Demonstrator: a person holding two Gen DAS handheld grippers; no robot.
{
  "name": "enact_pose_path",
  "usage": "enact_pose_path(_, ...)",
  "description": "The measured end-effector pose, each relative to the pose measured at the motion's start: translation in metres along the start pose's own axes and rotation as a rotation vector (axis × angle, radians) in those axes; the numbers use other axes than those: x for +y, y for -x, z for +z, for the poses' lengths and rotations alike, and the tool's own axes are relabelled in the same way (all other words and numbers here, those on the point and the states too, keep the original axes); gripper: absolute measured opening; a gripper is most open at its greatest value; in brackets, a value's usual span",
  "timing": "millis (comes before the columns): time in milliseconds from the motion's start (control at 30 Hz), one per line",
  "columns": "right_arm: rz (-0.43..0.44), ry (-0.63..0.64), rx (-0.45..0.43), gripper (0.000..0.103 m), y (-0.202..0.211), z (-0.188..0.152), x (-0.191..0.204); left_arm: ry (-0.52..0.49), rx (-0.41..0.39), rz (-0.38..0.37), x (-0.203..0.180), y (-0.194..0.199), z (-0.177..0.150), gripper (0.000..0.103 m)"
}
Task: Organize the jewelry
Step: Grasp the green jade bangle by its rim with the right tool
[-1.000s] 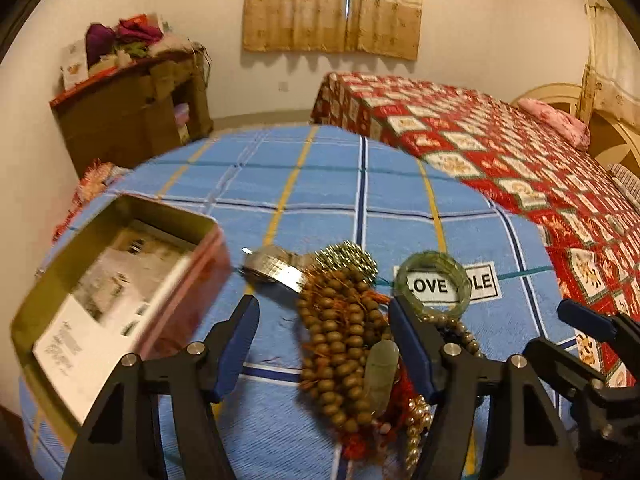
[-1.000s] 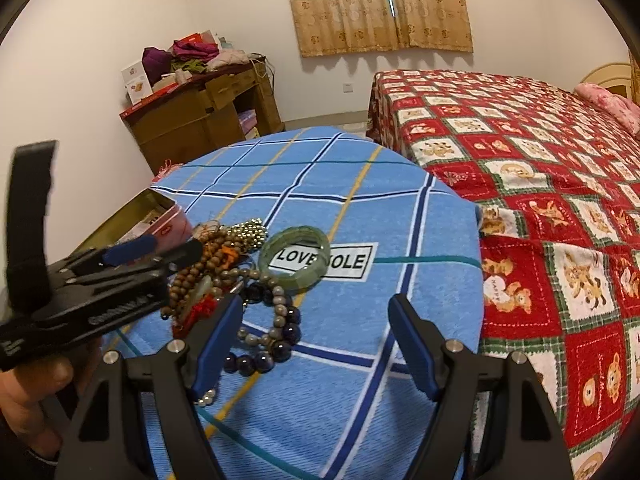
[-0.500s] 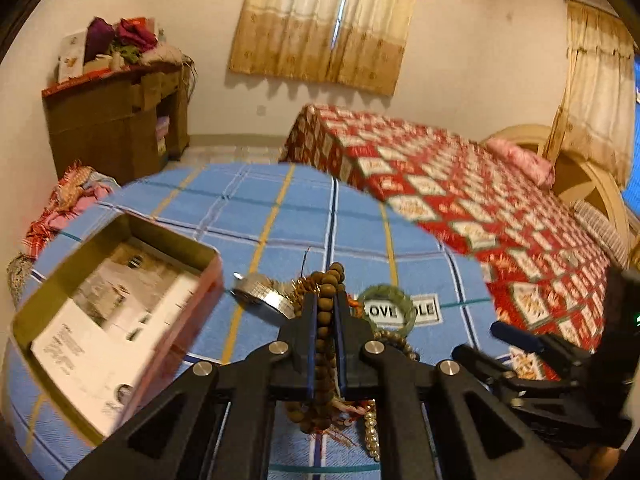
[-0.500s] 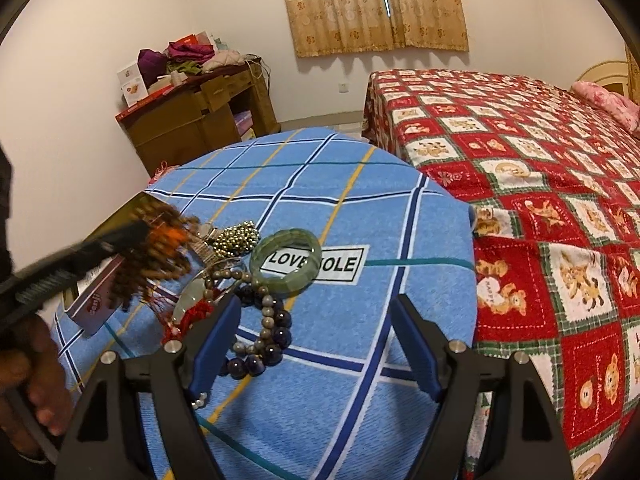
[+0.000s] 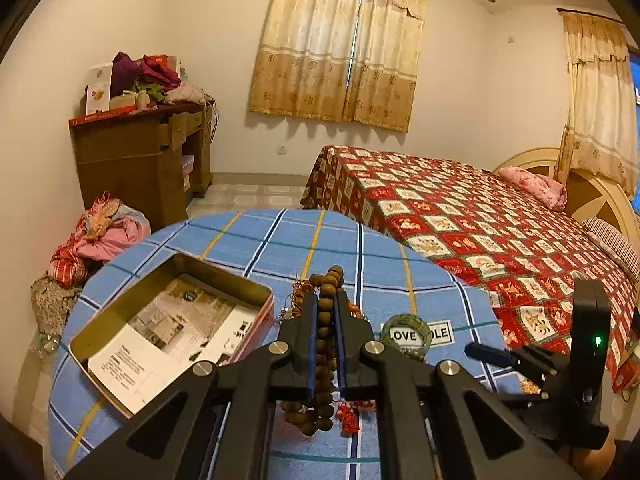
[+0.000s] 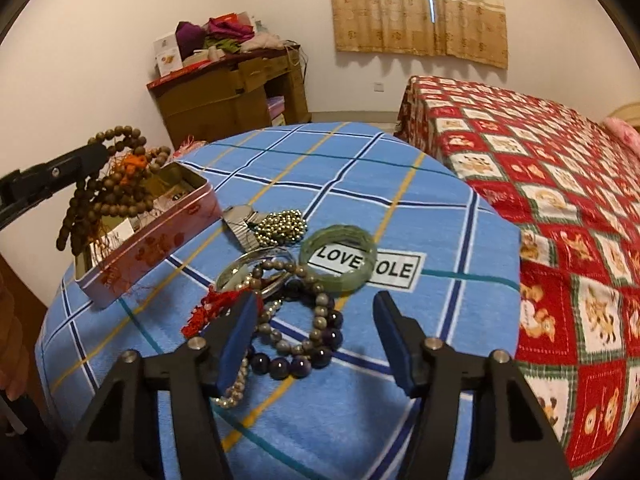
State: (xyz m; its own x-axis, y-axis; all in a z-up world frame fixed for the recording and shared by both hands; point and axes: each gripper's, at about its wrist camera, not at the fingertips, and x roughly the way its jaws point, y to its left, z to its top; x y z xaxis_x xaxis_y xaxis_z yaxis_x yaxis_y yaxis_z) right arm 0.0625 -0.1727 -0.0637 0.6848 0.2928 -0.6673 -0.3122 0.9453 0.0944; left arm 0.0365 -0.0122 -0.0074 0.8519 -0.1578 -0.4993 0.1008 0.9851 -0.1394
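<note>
The left tool (image 5: 326,322), open over the pile a second ago, is now clamped on the brown wooden bead strand (image 5: 325,344), lifted off the blue checked bench (image 6: 360,184) beside the open pink tin (image 6: 160,236), probably its destination, while the right tool (image 6: 316,340) hangs apart.

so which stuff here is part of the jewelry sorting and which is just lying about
Job: wooden bead necklace in left gripper, open tin, green bangle, gold bead chain, dark bead bracelet.

Lying about: bed, wooden desk, clothes pile.
</note>
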Motion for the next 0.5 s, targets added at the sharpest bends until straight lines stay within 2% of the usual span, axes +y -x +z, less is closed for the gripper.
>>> enact_pose_path(33, -0.026, 0.008, 0.0, 0.055, -0.003, 0.001, -0.002, 0.002, 0.008, 0.0, 0.001, -0.002, -0.003, 0.007)
enact_pose_path(267, -0.101, -0.016, 0.045, 0.051, -0.027, 0.021, -0.028, 0.003, 0.038, -0.003, 0.001, -0.015, -0.014, 0.007)
enact_pose_path(500, -0.083, 0.002, 0.117, 0.039, -0.064, 0.038, -0.03, 0.001, 0.052, -0.009, 0.002, -0.023, -0.018, 0.007)
